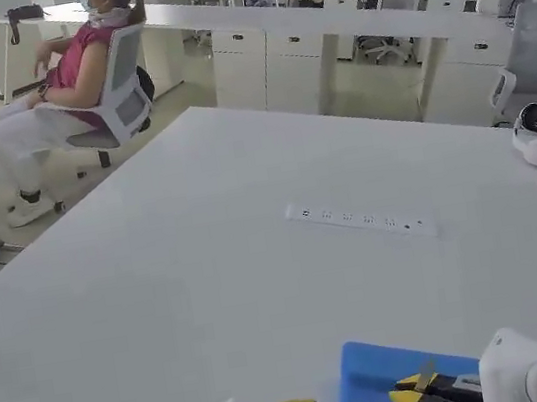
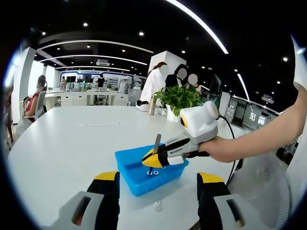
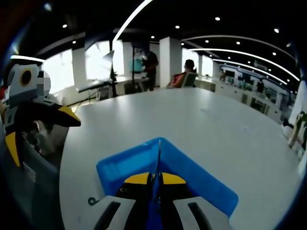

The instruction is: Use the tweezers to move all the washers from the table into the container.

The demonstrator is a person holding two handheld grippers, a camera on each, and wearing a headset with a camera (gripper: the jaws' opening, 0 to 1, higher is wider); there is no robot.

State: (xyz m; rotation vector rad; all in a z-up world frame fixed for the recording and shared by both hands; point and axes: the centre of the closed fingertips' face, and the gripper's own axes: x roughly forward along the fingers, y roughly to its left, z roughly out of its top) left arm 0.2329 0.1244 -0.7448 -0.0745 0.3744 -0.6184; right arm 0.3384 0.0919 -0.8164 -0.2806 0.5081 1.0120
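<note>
Jaws of the right gripper (image 3: 156, 179) are pressed together on the tweezers (image 3: 159, 155), whose thin blades run out over the blue container (image 3: 115, 175). The left gripper (image 2: 158, 177) hangs just short of that container with its jaws wide apart and nothing between them. From where it looks, two small washers (image 2: 157, 206) lie flat on the white table (image 2: 72, 143), just in front of the container. A dark speck or two inside the container may be washers already dropped there. Whether the tweezer tips carry one now, I cannot tell. To my eye the trouble ahead is the pick-up. The washers are thin and lie flush on a smooth top, so a tip that comes in steep could flick one away. The tweezers might also twist in the jaws, or knock the light container aside.
</note>
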